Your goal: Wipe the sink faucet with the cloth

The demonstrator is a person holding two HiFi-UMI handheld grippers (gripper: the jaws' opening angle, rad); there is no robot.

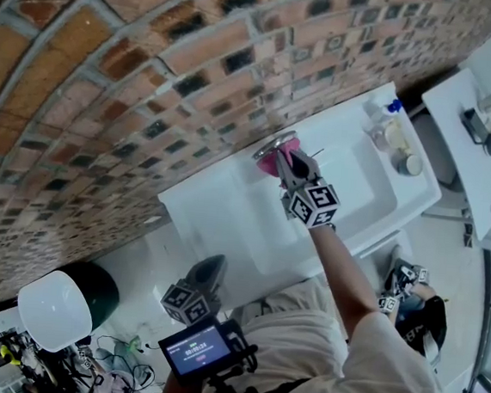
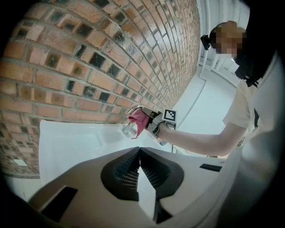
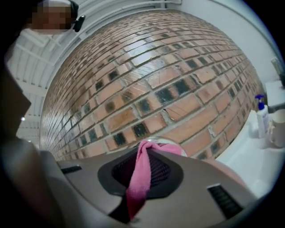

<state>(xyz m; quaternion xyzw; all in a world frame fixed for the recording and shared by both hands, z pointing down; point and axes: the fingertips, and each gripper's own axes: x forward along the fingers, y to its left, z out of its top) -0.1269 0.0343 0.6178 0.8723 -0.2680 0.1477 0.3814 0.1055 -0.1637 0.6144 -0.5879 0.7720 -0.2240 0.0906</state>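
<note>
A chrome faucet (image 1: 272, 145) stands at the back of the white sink (image 1: 373, 214), against the brick wall. My right gripper (image 1: 285, 161) is shut on a pink cloth (image 1: 277, 157) and presses it onto the faucet. In the right gripper view the pink cloth (image 3: 140, 178) hangs between the jaws, and the faucet's chrome top (image 3: 156, 141) shows just past it. My left gripper (image 1: 211, 271) hangs shut and empty near the sink's front left, well away from the faucet. The left gripper view shows the cloth (image 2: 139, 121) over the faucet (image 2: 130, 128).
A soap pump bottle (image 1: 390, 108) and small jars (image 1: 408, 164) stand at the sink's right end. A white counter (image 1: 469, 161) lies further right. A green bin with a white lid (image 1: 60, 307) sits on the floor at left. The brick wall (image 1: 136, 77) backs the sink.
</note>
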